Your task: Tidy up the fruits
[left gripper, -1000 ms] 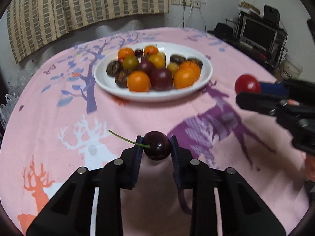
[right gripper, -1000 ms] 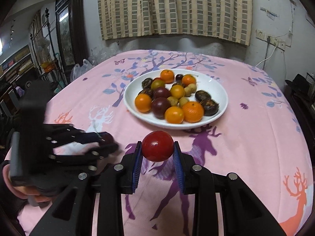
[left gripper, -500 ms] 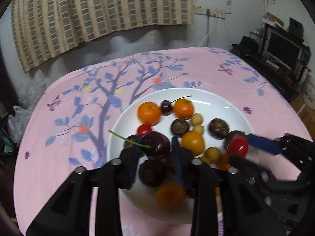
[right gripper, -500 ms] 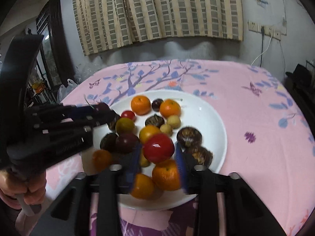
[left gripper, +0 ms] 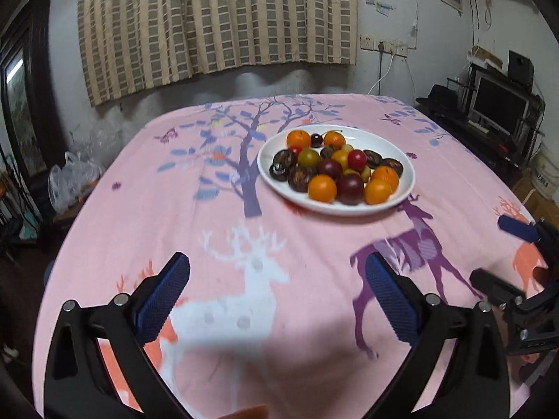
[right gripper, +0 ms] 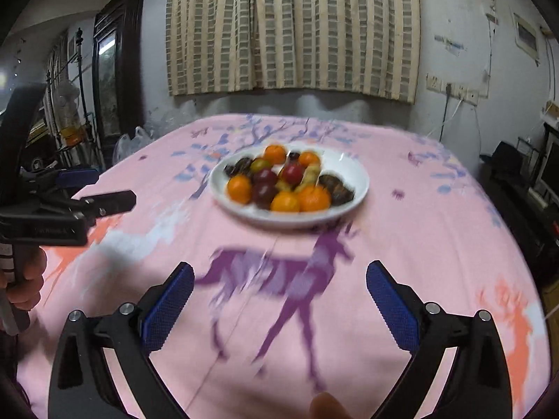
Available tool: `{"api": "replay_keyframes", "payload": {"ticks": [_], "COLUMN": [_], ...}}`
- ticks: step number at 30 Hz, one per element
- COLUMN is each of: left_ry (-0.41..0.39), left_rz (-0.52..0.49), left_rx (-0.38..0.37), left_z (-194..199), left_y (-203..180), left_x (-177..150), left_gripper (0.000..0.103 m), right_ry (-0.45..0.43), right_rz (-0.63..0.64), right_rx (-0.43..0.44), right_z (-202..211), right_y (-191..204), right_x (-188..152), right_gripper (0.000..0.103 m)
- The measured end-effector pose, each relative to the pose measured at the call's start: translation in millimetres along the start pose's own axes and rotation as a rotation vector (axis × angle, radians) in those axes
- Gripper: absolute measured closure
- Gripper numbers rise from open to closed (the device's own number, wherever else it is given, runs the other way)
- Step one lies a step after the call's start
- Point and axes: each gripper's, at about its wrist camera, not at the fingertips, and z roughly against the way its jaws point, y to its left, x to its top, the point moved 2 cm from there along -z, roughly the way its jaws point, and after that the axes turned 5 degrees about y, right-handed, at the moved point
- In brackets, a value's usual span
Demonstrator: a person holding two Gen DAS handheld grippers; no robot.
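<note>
Sitting toward the far side of the worktop [left gripper: 146,209], on its pink deer-print cloth, the white plate [left gripper: 401,160] holds the whole heap of fruits [left gripper: 335,171]: oranges, dark plums, a red tomato [left gripper: 357,159], brown wrinkled ones, and a cherry [left gripper: 316,139] near the back. All are roundish, so no long axis shows. The left tool [left gripper: 276,286] and right tool [right gripper: 279,293] are both opening, wide apart, with nothing between their blue pads.
</note>
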Motion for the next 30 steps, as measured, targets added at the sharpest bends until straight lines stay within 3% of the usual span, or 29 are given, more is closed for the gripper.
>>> {"api": "replay_keyframes", "payload": {"ticks": [5,10,30], "left_ry": [0.022,-0.011,-0.007], "left_rz": [0.015,0.007,0.008], "left_rx": [0.044,0.039,0.057], "left_z": [-3,6,5], "left_y": [5,4,4], "left_x": [-21,-24,-24], "left_gripper": [0.005,0.005,0.005], "right_ry": [0.01,0.012,-0.013], "right_rz": [0.054,0.035,0.024], "right_rx": [-0.085,-0.084,-0.076], "right_z": [0,1,9], "right_y": [6,2,-1], "right_x": [-8,-9,-8], "right_gripper": [0.003,0.003,0.003]}}
